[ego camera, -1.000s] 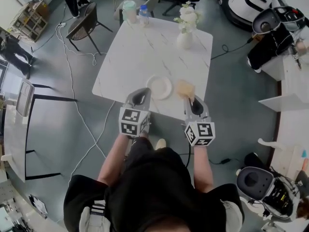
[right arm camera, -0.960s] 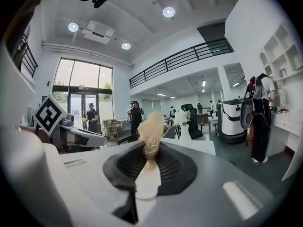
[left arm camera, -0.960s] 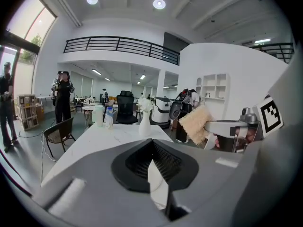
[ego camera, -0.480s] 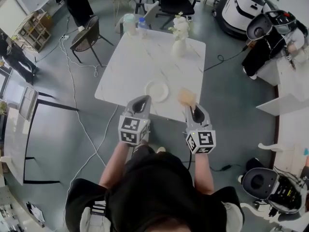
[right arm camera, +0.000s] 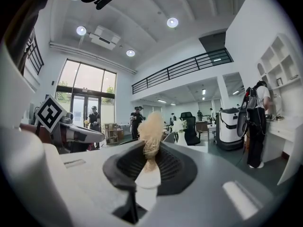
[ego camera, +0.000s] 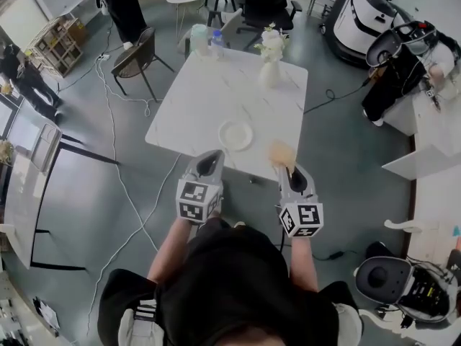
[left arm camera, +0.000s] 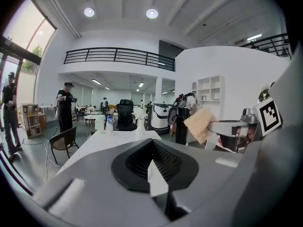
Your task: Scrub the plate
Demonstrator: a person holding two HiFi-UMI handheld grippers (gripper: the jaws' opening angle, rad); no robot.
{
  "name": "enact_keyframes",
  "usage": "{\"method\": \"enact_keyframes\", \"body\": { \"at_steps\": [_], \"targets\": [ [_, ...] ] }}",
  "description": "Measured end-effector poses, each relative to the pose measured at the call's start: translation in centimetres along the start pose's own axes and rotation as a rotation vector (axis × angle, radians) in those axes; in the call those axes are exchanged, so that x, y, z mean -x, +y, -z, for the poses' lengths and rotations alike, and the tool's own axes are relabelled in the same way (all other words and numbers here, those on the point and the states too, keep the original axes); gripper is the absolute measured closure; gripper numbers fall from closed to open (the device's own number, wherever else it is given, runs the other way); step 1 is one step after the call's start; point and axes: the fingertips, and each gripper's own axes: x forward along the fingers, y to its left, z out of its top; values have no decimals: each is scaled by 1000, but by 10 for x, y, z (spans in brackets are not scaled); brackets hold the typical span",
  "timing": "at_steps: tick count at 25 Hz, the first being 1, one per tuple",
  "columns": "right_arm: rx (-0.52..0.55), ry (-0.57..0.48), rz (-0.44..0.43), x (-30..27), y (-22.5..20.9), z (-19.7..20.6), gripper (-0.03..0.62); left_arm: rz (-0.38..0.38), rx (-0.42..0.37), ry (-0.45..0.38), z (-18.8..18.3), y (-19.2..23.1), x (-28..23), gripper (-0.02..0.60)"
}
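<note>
A small white plate (ego camera: 235,135) lies near the front edge of the white marble table (ego camera: 216,85). My left gripper (ego camera: 210,157) hovers just off that edge, in front of the plate, shut with nothing between its jaws (left arm camera: 152,162). My right gripper (ego camera: 287,167) is shut on a tan, fluffy scrubbing sponge (ego camera: 281,152), held in the air to the right of the plate over the table's front corner. In the right gripper view the sponge (right arm camera: 151,130) sticks up out of the closed jaws (right arm camera: 150,167). The plate is hidden in both gripper views.
A vase of white flowers (ego camera: 269,60), a pale cup (ego camera: 199,38) and a water bottle (ego camera: 217,42) stand at the table's far side. Chairs (ego camera: 133,56) stand beyond, cables (ego camera: 115,157) run over the floor at the left, and machines (ego camera: 403,49) are at the right.
Both grippers have drawn back from the plate, from over the table to its front edge. The sponge stays in the right jaws. The plate has not moved.
</note>
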Motion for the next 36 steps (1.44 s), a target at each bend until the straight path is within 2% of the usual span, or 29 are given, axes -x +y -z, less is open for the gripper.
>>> {"method": "enact_keyframes", "body": {
  "at_steps": [11, 36],
  "targets": [
    [1, -10, 3, 13, 0, -2, 539, -19, 3, -3, 0, -2, 13, 575],
    [-7, -8, 10, 15, 9, -5, 539, 2, 11, -2, -2, -1, 19, 575]
  ]
}}
